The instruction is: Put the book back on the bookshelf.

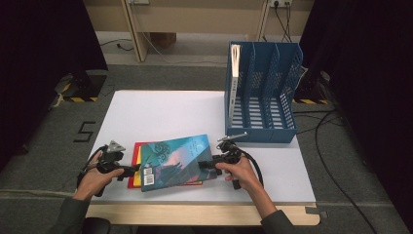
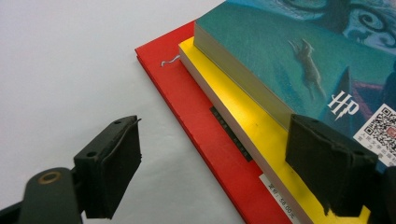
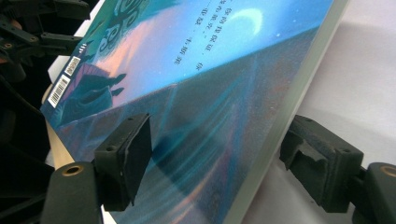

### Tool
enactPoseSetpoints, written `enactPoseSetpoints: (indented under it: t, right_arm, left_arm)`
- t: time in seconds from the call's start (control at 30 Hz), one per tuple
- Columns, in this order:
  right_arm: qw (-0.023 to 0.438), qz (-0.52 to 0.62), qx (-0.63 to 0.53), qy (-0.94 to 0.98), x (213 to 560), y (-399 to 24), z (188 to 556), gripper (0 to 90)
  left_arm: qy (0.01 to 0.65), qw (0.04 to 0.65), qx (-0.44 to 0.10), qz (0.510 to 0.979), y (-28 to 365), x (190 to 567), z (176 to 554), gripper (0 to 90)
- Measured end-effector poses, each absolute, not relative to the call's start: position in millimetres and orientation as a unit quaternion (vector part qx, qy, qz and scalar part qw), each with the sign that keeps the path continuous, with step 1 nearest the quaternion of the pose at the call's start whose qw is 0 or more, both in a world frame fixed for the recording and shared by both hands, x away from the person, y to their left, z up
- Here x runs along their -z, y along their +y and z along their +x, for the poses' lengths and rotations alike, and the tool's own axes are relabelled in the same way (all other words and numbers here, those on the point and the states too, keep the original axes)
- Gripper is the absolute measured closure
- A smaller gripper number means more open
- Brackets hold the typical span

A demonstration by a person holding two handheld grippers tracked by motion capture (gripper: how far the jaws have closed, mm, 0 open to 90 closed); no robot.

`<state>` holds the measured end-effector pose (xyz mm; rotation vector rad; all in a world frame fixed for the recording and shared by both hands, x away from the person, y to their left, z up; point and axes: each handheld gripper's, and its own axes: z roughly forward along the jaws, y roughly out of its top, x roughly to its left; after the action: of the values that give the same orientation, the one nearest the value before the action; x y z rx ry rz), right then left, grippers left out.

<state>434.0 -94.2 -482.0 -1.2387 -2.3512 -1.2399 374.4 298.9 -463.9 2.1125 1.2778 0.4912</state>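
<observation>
The teal book (image 1: 175, 161) could slip off the yellow book (image 2: 243, 126) and red book (image 2: 187, 93) if the right gripper (image 1: 207, 163) lifts before squeezing. Its fingers (image 3: 126, 158) are released, one on each side of the book's edge. The left gripper (image 1: 134, 170) is released too, with the pile at its 1 o'clock on the desk (image 1: 160, 112).

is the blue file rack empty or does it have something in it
Not empty: the blue file rack holds one upright book in its leftmost slot; the other slots look bare.
</observation>
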Motion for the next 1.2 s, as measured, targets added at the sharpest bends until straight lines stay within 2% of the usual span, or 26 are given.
enactPoseSetpoints:
  t: [0.27,0.43,0.57,0.67,0.83,1.2]
  right_arm:
    - [0.133,-0.424,0.424,-0.789,487.7,-89.1,436.4,24.2]
    - [0.132,-0.433,0.432,-0.780,484.5,-90.7,436.3,34.1]
    - [0.117,-0.434,0.455,-0.769,477.3,-95.8,436.1,39.6]
    - [0.110,-0.426,0.473,-0.763,466.4,-100.6,435.9,43.5]
    - [0.105,-0.401,0.506,-0.757,445.0,-107.8,434.8,51.9]
    - [0.102,-0.380,0.474,-0.788,394.6,-97.5,439.5,57.5]
  left_arm:
    - [0.482,0.310,-0.186,0.798,298.3,464.8,373.6,18.7]
    - [0.483,0.315,-0.179,0.797,298.7,465.7,373.7,20.5]
    - [0.478,0.327,-0.168,0.798,295.7,465.9,373.1,29.1]
    - [0.472,0.326,-0.170,0.801,291.4,464.9,372.3,35.4]
    - [0.467,0.324,-0.174,0.804,286.5,465.0,371.8,35.6]
    - [0.450,0.321,-0.181,0.814,275.5,463.9,368.5,42.7]
